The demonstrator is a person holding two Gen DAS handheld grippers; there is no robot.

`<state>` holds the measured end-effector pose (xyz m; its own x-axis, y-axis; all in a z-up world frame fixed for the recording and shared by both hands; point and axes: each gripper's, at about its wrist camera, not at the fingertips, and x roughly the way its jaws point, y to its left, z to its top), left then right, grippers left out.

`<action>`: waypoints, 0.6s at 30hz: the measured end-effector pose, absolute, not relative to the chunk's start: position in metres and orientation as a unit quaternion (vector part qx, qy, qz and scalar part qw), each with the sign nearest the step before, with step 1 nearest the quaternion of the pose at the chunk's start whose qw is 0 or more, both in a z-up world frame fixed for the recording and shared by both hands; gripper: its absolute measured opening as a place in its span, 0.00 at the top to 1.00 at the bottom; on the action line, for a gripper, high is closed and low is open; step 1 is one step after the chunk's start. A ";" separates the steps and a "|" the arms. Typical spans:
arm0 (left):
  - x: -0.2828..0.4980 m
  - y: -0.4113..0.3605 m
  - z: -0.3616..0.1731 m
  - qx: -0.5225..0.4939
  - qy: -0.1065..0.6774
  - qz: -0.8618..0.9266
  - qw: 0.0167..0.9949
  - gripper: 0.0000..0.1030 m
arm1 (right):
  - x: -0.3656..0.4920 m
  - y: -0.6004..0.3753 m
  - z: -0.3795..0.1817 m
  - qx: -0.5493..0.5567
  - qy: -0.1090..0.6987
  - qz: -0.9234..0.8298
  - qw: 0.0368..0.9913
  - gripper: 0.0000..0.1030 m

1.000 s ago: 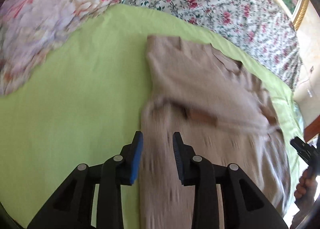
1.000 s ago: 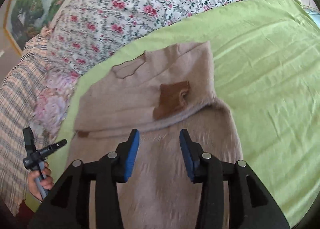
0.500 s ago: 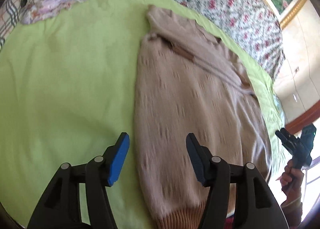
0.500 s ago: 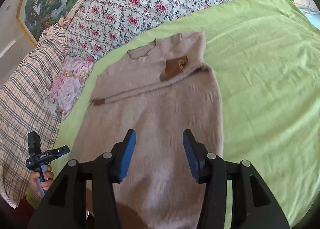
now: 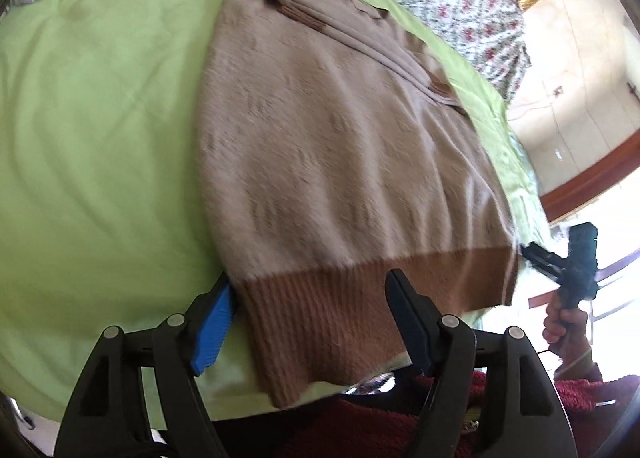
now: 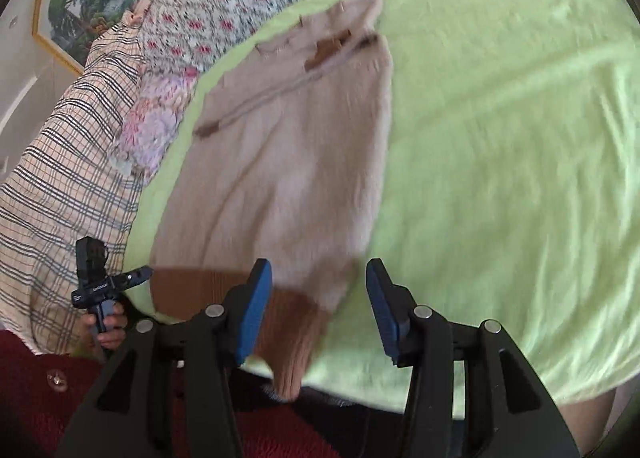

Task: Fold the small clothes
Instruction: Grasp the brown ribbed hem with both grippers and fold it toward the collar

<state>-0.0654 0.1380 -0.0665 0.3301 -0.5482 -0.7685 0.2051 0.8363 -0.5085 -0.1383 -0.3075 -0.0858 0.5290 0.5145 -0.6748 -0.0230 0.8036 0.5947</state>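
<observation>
The beige sweater [image 5: 340,146] lies flat on the green bedsheet [image 5: 100,138], its ribbed hem [image 5: 320,310] at frame bottom. Left gripper [image 5: 308,310] and right gripper [image 6: 318,298], both spread wide and empty, should each pinch a hem corner squarely, then lift together.

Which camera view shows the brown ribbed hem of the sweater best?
The left wrist view: the hem is close and sharp, its whole width visible between the open fingers of the left gripper. In the right wrist view the hem is blurred, and the right gripper partly hides it.
</observation>
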 end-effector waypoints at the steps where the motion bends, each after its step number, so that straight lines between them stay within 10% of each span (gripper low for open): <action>1: -0.067 0.136 -0.067 -0.162 0.528 -0.238 0.799 0.35 | -0.137 -0.304 -0.090 0.274 0.456 0.170 0.829 0.51; 5: -0.065 0.127 -0.070 -0.152 0.532 -0.250 0.795 0.91 | -0.128 -0.290 -0.095 0.278 0.441 0.192 0.832 0.56; 8: -0.064 0.128 -0.068 -0.145 0.530 -0.249 0.798 0.93 | -0.127 -0.286 -0.097 0.278 0.442 0.201 0.829 0.90; 18: -0.068 0.152 -0.064 -0.174 0.522 -0.260 0.793 0.91 | -0.134 -0.330 -0.104 0.323 0.433 0.212 0.815 0.89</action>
<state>-0.0677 0.1516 -0.0638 0.3191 -0.5945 -0.7380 0.2308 0.8041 -0.5479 -0.1345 -0.3305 -0.1045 0.5355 0.6252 -0.5678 -0.0668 0.7016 0.7095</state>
